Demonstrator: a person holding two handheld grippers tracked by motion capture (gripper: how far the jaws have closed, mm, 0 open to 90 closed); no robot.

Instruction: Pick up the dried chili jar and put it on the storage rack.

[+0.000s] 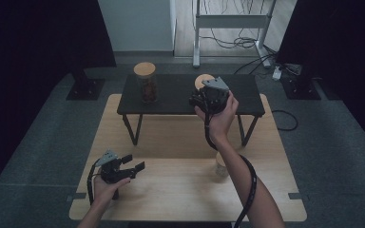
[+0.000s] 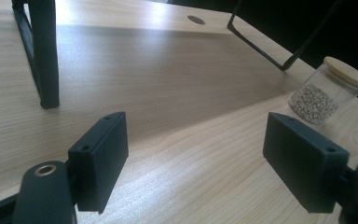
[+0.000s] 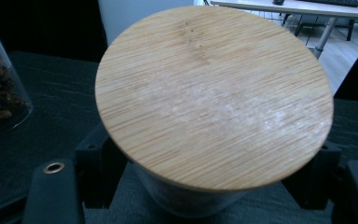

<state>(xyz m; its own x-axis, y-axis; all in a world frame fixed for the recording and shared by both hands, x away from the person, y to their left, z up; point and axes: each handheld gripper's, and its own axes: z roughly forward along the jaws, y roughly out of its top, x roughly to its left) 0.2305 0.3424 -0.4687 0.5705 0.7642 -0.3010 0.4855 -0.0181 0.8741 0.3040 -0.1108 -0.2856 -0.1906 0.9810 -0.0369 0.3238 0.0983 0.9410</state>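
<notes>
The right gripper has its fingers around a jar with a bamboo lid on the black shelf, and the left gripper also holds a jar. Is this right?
Not entirely. The left gripper holds nothing: the left gripper view shows its fingers wide apart over bare table. The right gripper does have its fingers around the jar with the bamboo lid on the black shelf.

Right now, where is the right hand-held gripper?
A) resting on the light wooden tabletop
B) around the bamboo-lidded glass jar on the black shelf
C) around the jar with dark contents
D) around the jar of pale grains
B: the right hand-held gripper has one jaw on either side of the bamboo-lidded glass jar standing on the black shelf.
</notes>
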